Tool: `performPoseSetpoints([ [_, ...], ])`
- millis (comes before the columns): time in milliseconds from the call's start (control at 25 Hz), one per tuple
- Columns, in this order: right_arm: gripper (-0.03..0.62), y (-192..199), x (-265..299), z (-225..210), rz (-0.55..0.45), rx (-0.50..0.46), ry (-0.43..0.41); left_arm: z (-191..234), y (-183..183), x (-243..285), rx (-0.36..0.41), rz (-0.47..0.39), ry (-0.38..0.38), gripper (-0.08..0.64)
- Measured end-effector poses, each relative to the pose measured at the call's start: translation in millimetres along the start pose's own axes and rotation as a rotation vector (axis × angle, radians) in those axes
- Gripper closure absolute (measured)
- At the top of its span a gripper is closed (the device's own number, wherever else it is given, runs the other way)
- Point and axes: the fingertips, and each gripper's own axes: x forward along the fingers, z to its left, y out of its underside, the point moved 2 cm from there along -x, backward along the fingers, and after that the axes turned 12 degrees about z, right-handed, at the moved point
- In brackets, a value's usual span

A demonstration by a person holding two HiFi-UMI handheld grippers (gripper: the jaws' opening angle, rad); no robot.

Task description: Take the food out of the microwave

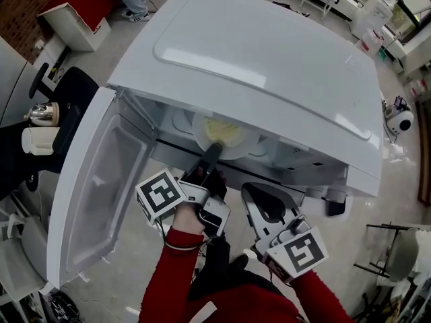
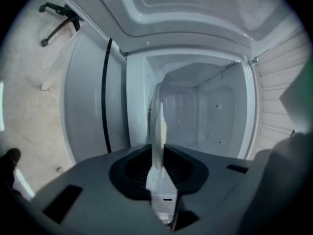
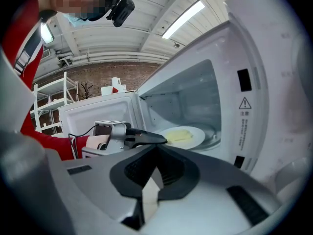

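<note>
Food [image 1: 222, 130]: pale yellow, laid on a white plate [image 1: 237, 152] inside the microwave [image 1: 269, 52], whose door [image 1: 94, 187] is swung wide at 9 o'clock. Left hand-held gripper [image 1: 213, 155]: clenched on the plate's near rim (the plate is seen edge-on between its jaws), with the food at its 12 o'clock. Right hand-held gripper [image 1: 254, 195]: held outside the cavity at 3 o'clock of the left, jaws closed together, nothing gripped. Sleeves [image 1: 175, 281]: red.
</note>
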Motion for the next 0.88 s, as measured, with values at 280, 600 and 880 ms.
performPoseSetpoints([
  [280, 0.581, 2.6, -7.8, -2.0, 0.001, 0.014, 0.013, 0.3, -0.7, -1.1, -0.064, -0.018, -0.009, 0.528],
  [600, 0.581, 4.0, -18.2, -1.8, -0.009, 0.019, 0.02, 0.9, 8.8, -12.1, -0.082, -0.025, 0.001, 0.538],
  [880, 0.581, 9.7, -34.0, 2.6, -0.023, 0.03, 0.03, -3.1, 30.4, -39.1, -0.064, -0.013, 0.008, 0.54],
])
